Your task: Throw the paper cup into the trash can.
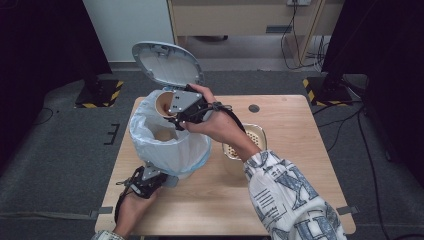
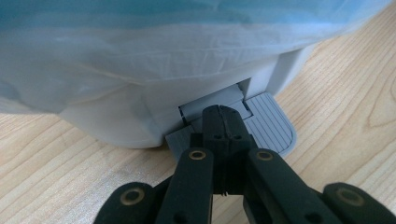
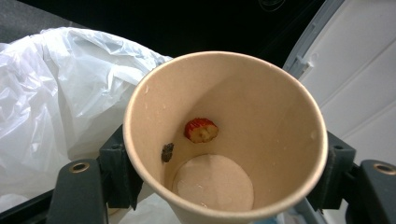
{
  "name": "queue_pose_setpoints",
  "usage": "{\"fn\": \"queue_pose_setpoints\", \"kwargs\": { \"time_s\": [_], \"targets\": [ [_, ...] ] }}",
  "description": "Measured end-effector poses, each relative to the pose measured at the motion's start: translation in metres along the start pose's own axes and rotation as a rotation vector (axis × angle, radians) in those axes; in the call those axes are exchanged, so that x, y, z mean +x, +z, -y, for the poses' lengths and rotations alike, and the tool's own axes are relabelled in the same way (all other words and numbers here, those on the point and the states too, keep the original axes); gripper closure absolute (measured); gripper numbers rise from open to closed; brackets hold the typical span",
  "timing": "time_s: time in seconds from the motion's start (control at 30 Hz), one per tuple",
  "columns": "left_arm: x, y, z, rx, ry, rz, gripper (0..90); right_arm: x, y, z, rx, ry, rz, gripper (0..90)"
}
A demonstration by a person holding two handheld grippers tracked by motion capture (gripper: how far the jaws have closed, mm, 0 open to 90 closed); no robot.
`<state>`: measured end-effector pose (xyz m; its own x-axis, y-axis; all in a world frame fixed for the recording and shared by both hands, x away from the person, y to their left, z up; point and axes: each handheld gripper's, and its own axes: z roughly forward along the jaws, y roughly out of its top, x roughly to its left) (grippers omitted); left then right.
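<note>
A small pedal bin [image 1: 170,145] lined with a white plastic bag [image 3: 51,98] stands on the wooden table [image 1: 295,150], its grey lid [image 1: 167,62] raised. My left gripper [image 2: 223,122] is shut, and its jaw tips press down on the bin's grey foot pedal [image 2: 273,127]. My right gripper [image 1: 181,107] is shut on a brown paper cup [image 3: 224,135], held tilted over the bin's open mouth. Inside the cup a red strawberry slice [image 3: 201,130] and a dark scrap [image 3: 167,152] cling to the wall.
A beige bowl-like container with a perforated insert [image 1: 250,142] stands on the table to the right of the bin, partly behind the person's patterned sleeve [image 1: 287,197]. Cables [image 1: 345,120] lie on the grey floor to the right.
</note>
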<state>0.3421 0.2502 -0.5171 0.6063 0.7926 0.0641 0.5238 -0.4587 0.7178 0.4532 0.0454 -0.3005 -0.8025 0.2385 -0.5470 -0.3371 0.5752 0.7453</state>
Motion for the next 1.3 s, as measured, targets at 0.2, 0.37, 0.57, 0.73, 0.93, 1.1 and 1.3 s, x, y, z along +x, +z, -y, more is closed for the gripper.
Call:
{"fn": "queue_pose_setpoints", "kwargs": {
  "time_s": [0.2,0.37,0.57,0.73,0.93,1.1,1.3],
  "targets": [
    [0.000,0.000,0.000,0.000,0.001,-0.001,90.0,0.000,0.005,0.000,0.031,0.125,-0.030,16.1],
    [0.000,0.000,0.000,0.000,0.001,-0.001,89.9,-0.002,0.006,0.000,0.042,0.192,-0.032,11.5],
    [0.000,0.000,0.000,0.000,0.000,0.000,90.0,-0.003,0.003,0.001,0.044,0.221,-0.032,11.1],
    [0.000,0.000,0.000,0.000,0.001,0.000,90.0,-0.004,0.002,0.003,0.048,0.235,-0.033,10.7],
    [0.000,0.000,0.000,0.000,0.000,0.000,90.0,-0.006,0.000,0.004,0.052,0.240,-0.026,10.4],
    [0.000,0.000,0.000,0.000,0.001,0.000,90.0,-0.006,-0.003,0.005,0.044,0.252,-0.019,9.9],
    [0.000,0.000,0.000,0.000,0.000,0.000,90.0,-0.008,-0.009,0.006,0.037,0.263,-0.011,9.9]
  ]
}}
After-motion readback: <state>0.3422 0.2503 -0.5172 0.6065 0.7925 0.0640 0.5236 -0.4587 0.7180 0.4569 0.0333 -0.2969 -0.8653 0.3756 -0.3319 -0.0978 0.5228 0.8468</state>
